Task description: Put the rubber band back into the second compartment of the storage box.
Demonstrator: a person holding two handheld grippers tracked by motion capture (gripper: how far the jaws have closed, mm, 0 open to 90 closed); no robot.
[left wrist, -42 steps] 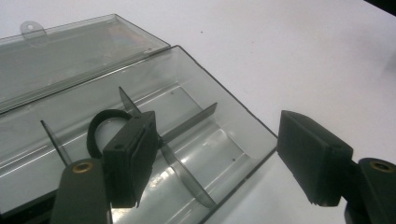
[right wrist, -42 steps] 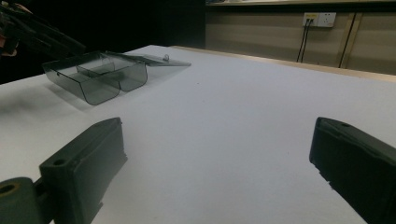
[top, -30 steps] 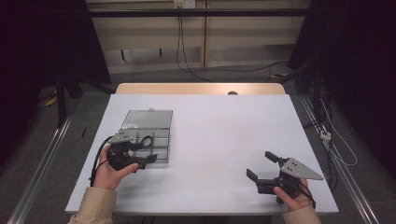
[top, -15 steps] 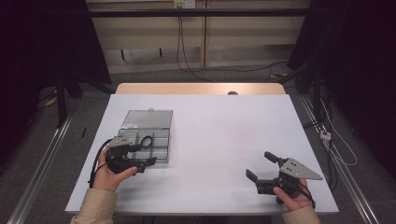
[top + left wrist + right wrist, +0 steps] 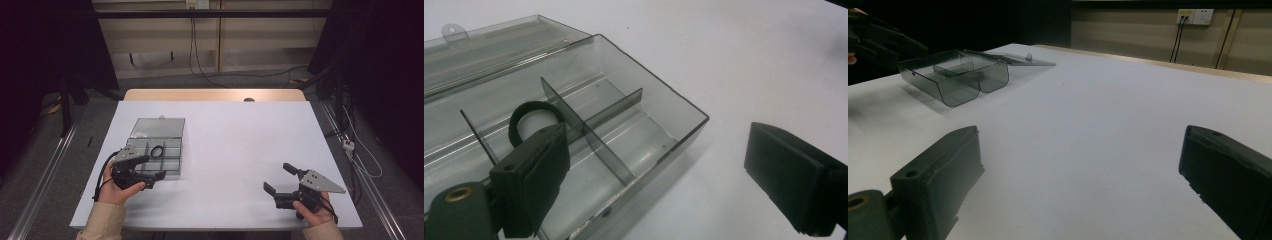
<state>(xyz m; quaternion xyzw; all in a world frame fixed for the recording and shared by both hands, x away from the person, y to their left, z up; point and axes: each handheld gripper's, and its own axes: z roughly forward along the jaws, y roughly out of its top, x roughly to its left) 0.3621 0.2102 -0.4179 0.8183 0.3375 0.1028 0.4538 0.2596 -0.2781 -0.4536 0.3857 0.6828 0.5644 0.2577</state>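
The left gripper (image 5: 149,169) sits at the lower left of the high view, held in a hand (image 5: 116,189) that comes up from the bottom edge. Its 2 jaws have just been opening and now stand wide apart with nothing pressed between them. In the left gripper view one jaw hangs over the near wall of the clear plastic box (image 5: 659,107) at the lower left of the frame, while the other jaw is at the lower right, above bare table.

The box (image 5: 172,165) lies just beside this gripper in the high view, left of centre, with its lid (image 5: 159,127) folded flat on the table behind it. Thin dividers (image 5: 596,142) split the box into compartments. A black ring (image 5: 531,112) lies in 1 of them, partly hidden behind the left jaw; in the high view the ring (image 5: 157,151) shows in a middle compartment.

The right gripper (image 5: 281,181) is at the lower right of the high view, well apart from the box, in the other hand (image 5: 314,214). Its jaws are spread wide too, and nothing is between them; in the right gripper view they frame bare table, with the box (image 5: 955,75) far off at the upper left.

The white table (image 5: 240,150) carries all of it.
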